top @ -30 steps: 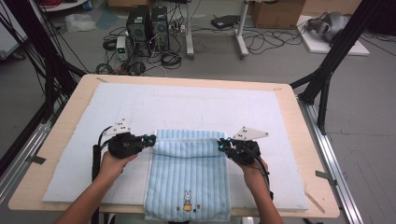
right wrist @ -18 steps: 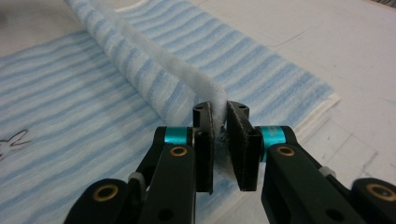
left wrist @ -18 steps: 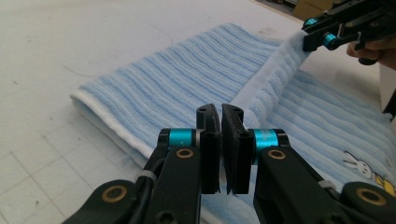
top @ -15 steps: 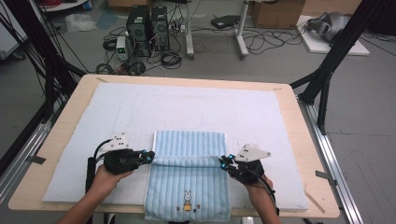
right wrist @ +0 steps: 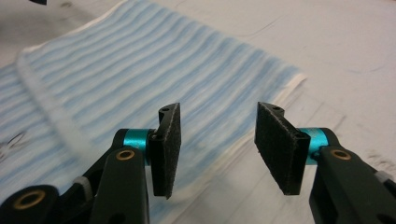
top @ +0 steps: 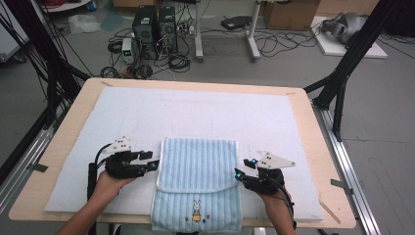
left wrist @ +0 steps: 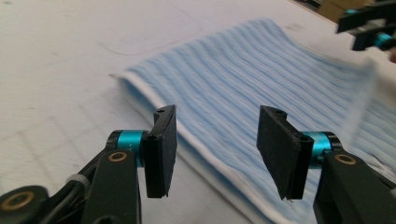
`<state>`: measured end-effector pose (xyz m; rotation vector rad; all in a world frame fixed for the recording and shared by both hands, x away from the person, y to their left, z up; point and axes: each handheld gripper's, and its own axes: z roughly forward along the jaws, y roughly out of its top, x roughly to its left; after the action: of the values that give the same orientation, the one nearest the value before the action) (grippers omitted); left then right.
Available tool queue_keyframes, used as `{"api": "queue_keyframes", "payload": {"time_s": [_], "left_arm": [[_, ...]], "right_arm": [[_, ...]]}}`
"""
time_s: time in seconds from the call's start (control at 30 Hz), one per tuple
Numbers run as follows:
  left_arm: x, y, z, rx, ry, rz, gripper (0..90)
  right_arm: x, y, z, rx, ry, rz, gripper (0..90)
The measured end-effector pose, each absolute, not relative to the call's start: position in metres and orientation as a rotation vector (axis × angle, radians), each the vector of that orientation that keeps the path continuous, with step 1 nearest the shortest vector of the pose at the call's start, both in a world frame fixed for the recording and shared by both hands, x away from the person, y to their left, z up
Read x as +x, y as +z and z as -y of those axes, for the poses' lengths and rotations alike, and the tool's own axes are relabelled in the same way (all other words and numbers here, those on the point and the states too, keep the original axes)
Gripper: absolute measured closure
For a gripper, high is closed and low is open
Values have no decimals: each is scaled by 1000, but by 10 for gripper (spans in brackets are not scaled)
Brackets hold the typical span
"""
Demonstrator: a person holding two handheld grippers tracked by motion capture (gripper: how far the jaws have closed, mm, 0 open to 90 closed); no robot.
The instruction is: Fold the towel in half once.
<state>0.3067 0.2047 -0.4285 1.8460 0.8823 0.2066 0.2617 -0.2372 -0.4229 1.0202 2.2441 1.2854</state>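
White padding [top: 205, 110] covers the wooden table [top: 313, 147], and a blue striped towel [top: 198, 169] lies folded at its near edge, the lower part hanging over. Both jaw pairs have just opened and hold nothing. The left gripper [top: 152, 164] sits at the towel's left edge, the right gripper [top: 238, 174] at its right edge, each pointing inward. Computers [top: 154, 22] and cables stand on the floor beyond.

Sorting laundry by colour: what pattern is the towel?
Light blue and white stripes on the towel, white-edged; clearest in the left gripper view.
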Motion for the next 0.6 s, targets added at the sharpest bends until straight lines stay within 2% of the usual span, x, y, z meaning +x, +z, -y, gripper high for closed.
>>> {"api": "queue_keyframes", "payload": {"time_s": [0.13, 0.27, 0.43, 0.6], "left_arm": [[331, -433, -204, 1815, 222, -978, 423], [348, -441, -196, 1821, 237, -1029, 420], [357, -453, -187, 1845, 225, -1076, 420], [359, -452, -175, 1910, 233, -1049, 426]], "right_arm": [[282, -424, 232, 1086, 1261, -2208, 500], [306, -429, 224, 1152, 1181, -2194, 489], [324, -436, 215, 1197, 1058, -2191, 482], [330, -441, 210, 1215, 1034, -2229, 481]]}}
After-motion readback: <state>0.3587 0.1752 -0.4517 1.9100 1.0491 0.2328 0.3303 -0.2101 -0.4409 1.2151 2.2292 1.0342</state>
